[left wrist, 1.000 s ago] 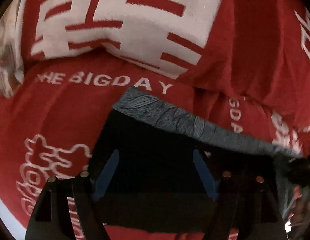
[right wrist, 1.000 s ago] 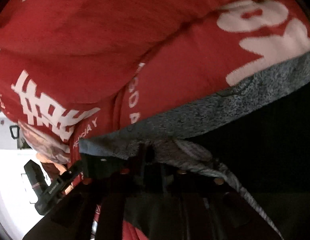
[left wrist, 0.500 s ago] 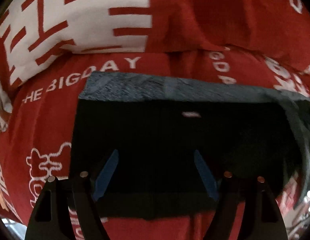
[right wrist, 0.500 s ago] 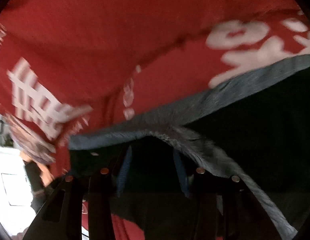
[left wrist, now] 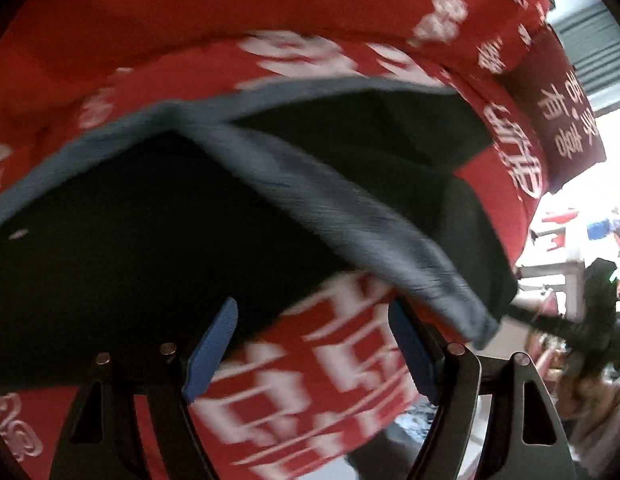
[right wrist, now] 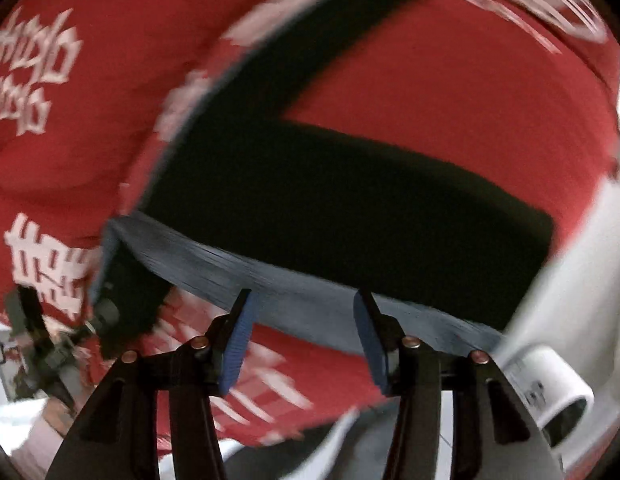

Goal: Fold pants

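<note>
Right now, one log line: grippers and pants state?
task: fold pants | left gripper: open, empty | right gripper: open, empty | black pants: on red bedspread, legs splayed, grey waistband nearest | frames blurred

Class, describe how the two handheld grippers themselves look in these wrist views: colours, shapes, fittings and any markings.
Both match. The left gripper and right gripper each have two black angular fingers with triangular cut-outs, small copper-coloured round pins at the joints, and flat blue pads on the inner faces. No cables, lettering or sleeves can be made out on either.
</note>
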A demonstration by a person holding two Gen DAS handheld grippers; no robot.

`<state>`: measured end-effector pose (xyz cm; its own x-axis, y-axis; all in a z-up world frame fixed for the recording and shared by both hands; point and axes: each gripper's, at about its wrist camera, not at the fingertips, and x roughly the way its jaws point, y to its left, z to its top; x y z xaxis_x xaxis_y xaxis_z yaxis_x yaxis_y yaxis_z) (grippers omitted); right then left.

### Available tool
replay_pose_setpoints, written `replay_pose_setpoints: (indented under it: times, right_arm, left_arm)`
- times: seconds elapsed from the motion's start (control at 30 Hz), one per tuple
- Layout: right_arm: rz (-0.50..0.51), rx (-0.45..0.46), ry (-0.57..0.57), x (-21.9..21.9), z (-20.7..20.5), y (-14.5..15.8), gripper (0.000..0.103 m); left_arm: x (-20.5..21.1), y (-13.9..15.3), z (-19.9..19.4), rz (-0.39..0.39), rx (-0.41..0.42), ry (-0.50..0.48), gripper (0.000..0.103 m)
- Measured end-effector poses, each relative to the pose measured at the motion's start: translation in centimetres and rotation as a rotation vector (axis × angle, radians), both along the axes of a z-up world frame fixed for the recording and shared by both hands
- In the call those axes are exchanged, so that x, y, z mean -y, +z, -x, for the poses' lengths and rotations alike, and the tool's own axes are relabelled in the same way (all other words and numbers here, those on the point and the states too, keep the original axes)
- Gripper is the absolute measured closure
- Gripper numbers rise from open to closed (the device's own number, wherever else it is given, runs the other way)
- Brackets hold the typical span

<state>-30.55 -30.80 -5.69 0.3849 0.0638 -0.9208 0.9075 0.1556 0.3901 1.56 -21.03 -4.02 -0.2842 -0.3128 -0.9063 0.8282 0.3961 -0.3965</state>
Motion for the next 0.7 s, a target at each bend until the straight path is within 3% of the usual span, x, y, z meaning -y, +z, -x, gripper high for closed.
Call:
replay_pose_setpoints:
  times: [0.13,0.17,0.23,0.43,0.5,0.53,0.57,0.6,0.63,0.7]
  right_arm:
    - [-0.075,-0.020,-0.030,-0.6,5.9,-2.9,0.046]
    - [-0.093,-0.008,-0.032,-0.5,7.0,-3.7,0.042]
    - [-0.129,0.022,-0.025,-0.6,8.2,-5.3,0.038]
    - [-0.213,0.159,0.023,-0.1,9.1,-9.3,0.040]
    - [-0.253,0.245,0.003,0.3,8.6,-9.7,0.064]
    - [-0.270,0.267,-0.011,0.3,8.9,-9.8,0.089]
    - [-0.284,0.292,-0.030,0.6,9.0,-9.7,0.100]
    - [-0.287,0.318,-0.048,0.9,9.1,-9.2,0.100]
    - [-0.278,0.354,-0.048,1.4,9.1,-8.3,0.100]
    - [-0.246,0.412,-0.015,3.0,8.5,-5.7,0.100]
  left_arm:
    - [2.5,-1.5,3.6,-0.045,-0.046,-0.012,0.024]
    - [2.7,-1.8,4.0,-0.056,-0.046,-0.016,0.024]
    - [3.2,-2.5,5.2,-0.089,-0.033,-0.027,0.024]
    - [3.8,-3.9,6.3,-0.128,-0.062,-0.030,0.024]
    - [4.2,-4.0,6.7,-0.128,-0.058,-0.039,0.024]
    - [4.6,-4.0,7.0,-0.127,-0.065,-0.049,0.024]
    - [4.9,-4.1,7.3,-0.127,-0.072,-0.059,0.026]
    - [5.4,-4.0,7.6,-0.126,-0.076,-0.073,0.030]
    - [5.6,-3.8,7.6,-0.124,-0.084,-0.082,0.046]
    - [6.3,-3.5,7.8,-0.129,-0.108,-0.091,0.050]
